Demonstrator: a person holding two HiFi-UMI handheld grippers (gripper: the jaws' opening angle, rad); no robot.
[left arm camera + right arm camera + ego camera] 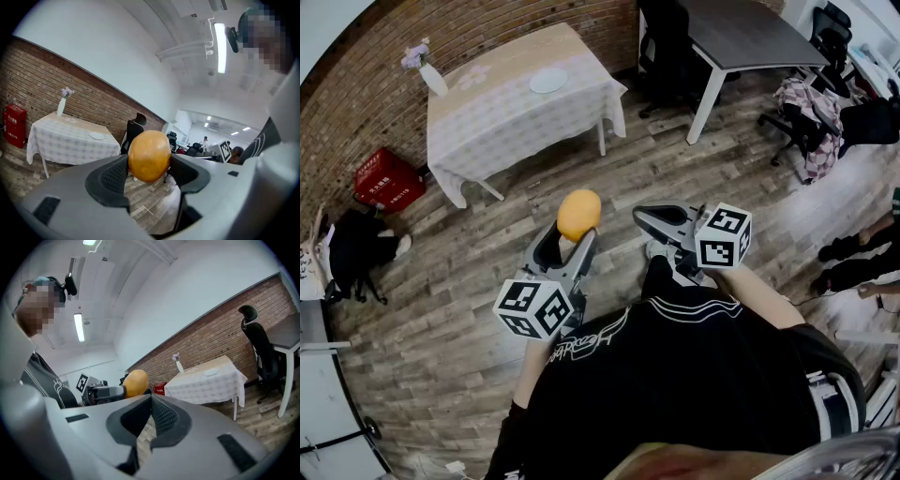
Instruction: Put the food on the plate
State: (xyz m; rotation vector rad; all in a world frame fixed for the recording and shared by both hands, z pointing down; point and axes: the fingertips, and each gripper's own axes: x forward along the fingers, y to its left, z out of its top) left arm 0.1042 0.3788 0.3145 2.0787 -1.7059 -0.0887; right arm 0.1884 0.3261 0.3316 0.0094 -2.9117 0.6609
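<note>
A round orange-yellow piece of food [578,215] is pinched between the pads of my left gripper [575,231], held in the air above the wooden floor. Seen through the left gripper view, the food [149,156] fills the gap between the two jaws of that gripper [149,163]. My right gripper [646,215] hangs beside it to the right, shut with nothing in it; its tips [151,398] meet. A white plate [548,81] lies on the cloth-covered table [502,112] well ahead, also visible as the plate [97,136] and the plate [210,372].
A vase of flowers [429,73] stands at the table's left end. A red box [386,178] and a black bag [356,248] sit by the brick wall. A black office chair [666,47], a grey desk [750,37] and a draped chair [811,117] are at right.
</note>
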